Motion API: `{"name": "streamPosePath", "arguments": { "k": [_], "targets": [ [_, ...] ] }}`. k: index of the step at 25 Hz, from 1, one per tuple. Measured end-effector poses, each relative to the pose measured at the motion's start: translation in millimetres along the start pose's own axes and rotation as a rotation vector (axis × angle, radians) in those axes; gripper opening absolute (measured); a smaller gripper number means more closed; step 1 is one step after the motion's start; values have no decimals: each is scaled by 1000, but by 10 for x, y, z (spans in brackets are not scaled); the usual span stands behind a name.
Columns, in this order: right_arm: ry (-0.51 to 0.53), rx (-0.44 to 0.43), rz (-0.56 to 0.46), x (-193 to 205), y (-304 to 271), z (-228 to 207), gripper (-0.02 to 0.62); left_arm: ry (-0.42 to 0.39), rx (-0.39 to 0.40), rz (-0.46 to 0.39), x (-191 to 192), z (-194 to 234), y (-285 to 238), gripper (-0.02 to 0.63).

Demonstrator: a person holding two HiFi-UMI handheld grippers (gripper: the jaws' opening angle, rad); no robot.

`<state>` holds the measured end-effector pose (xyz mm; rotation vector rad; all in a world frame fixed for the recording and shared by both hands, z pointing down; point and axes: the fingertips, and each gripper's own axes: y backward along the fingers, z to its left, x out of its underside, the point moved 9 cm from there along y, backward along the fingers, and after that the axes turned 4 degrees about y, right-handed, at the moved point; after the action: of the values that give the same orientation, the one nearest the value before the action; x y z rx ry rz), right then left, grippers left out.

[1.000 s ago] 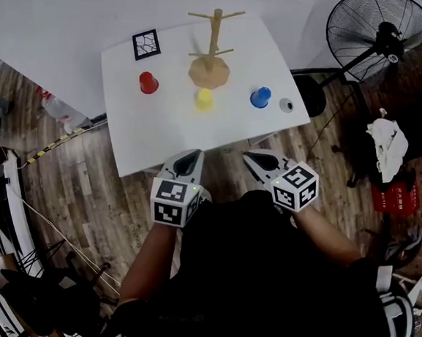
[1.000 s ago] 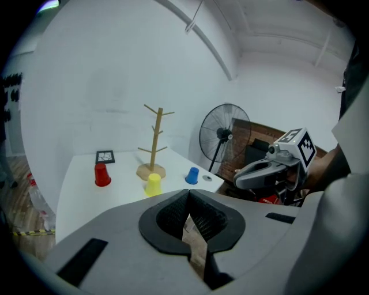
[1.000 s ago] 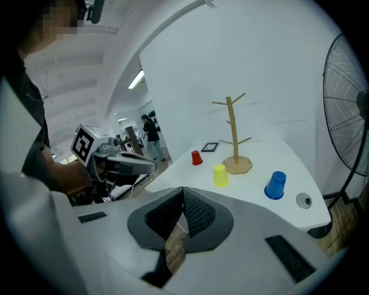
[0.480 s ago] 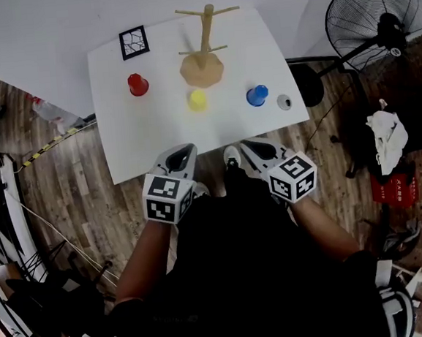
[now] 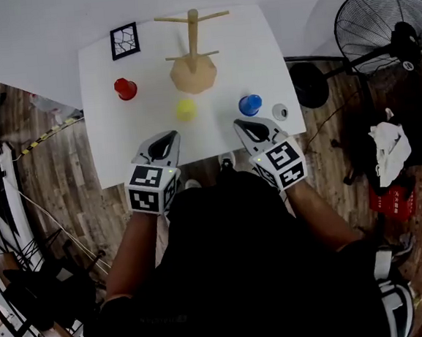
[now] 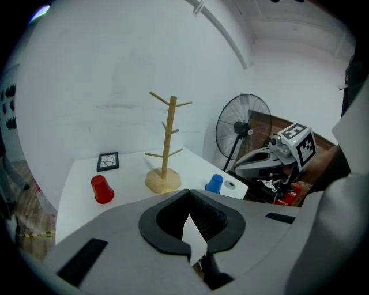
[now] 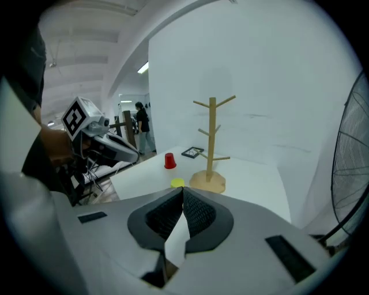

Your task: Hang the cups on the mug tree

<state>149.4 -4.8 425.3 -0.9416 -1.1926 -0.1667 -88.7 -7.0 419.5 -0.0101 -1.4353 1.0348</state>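
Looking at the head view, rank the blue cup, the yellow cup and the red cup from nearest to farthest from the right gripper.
1. blue cup: just ahead of the right gripper, on the right.
2. yellow cup: in the middle, on the near side of the mug tree.
3. red cup: far over on the left.

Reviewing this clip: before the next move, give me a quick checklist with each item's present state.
1. Left gripper empty: ok, shut on nothing.
2. Right gripper empty: ok, shut on nothing.
3. Jaws open for a grasp: not ok, both shut.
4. Red cup, yellow cup, blue cup on table, unhung: ok.
5. Mug tree upright, pegs free: ok.
6. Cup handle directions: cannot tell.
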Motion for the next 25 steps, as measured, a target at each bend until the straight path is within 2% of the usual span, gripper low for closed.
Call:
{"name": "streamPosePath", "arguments": {
  "k": [10,14,17,20,25],
  "targets": [
    [214,14,204,336,-281,-811,14,10,-109,32,-259,-115,-604,15],
    [241,-12,264,455,-436,-981,105,21,-159,20,-349,-76,-727,15],
    [256,-10,318,512,-537,-1056,163,25,-162,29,-350,-9,-773,15],
    [224,-14,372,582,-618,-1101,201,19,-144,57,-321,46,-787,15],
    [82,-1,467,726,-696,-1130,236,-34,-68,84,-409,106,-750,15]
  ]
}}
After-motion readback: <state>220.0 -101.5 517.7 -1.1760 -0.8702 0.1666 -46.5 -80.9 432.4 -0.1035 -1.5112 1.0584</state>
